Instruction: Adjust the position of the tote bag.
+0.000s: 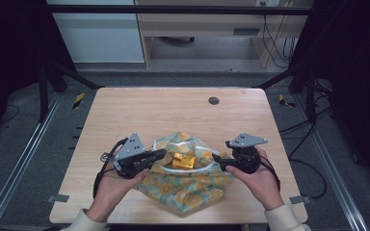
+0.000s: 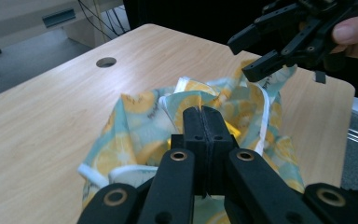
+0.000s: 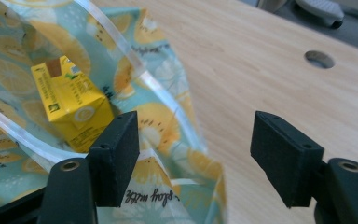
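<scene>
A teal cloth bag printed with yellow lemon slices lies at the table's near middle, its mouth open upward. Inside sits a small yellow drink carton, clear in the right gripper view. My left gripper is at the bag's left rim, and in its own view the jaws are pressed shut on the fabric of the bag. My right gripper is open at the bag's right rim. One jaw is over the cloth and the other over bare wood. It also appears across the bag.
The light wooden table has a round cable hole near its far edge. Beyond the table are black frame posts, floor cables and a desk. The far half of the tabletop is bare wood.
</scene>
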`<state>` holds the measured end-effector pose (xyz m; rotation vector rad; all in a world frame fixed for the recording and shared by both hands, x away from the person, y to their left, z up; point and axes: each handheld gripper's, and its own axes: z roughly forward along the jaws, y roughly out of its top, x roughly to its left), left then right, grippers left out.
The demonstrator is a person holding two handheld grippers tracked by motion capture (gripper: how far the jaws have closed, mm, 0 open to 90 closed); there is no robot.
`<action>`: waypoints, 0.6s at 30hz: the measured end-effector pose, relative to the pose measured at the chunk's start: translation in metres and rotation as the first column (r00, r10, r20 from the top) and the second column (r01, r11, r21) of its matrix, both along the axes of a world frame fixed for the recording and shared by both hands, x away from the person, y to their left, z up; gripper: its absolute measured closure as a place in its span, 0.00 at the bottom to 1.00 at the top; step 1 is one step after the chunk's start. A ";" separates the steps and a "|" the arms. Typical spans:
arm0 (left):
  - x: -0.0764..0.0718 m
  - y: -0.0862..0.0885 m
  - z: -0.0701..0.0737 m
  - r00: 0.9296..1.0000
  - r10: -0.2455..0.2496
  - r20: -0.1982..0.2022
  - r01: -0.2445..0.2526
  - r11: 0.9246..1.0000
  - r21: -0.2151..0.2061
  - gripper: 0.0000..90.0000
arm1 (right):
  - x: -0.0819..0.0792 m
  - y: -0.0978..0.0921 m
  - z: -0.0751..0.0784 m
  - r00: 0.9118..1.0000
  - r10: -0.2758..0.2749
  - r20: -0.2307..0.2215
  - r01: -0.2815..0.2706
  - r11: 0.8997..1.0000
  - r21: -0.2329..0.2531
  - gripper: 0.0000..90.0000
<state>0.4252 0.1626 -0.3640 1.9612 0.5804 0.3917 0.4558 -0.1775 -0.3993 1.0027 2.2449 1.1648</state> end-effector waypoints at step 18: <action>-0.013 0.022 -0.046 0.999 -0.003 -0.046 0.002 0.999 -0.038 1.00 | -0.032 -0.003 -0.026 0.997 0.076 -0.018 -0.075 0.997 0.018 0.94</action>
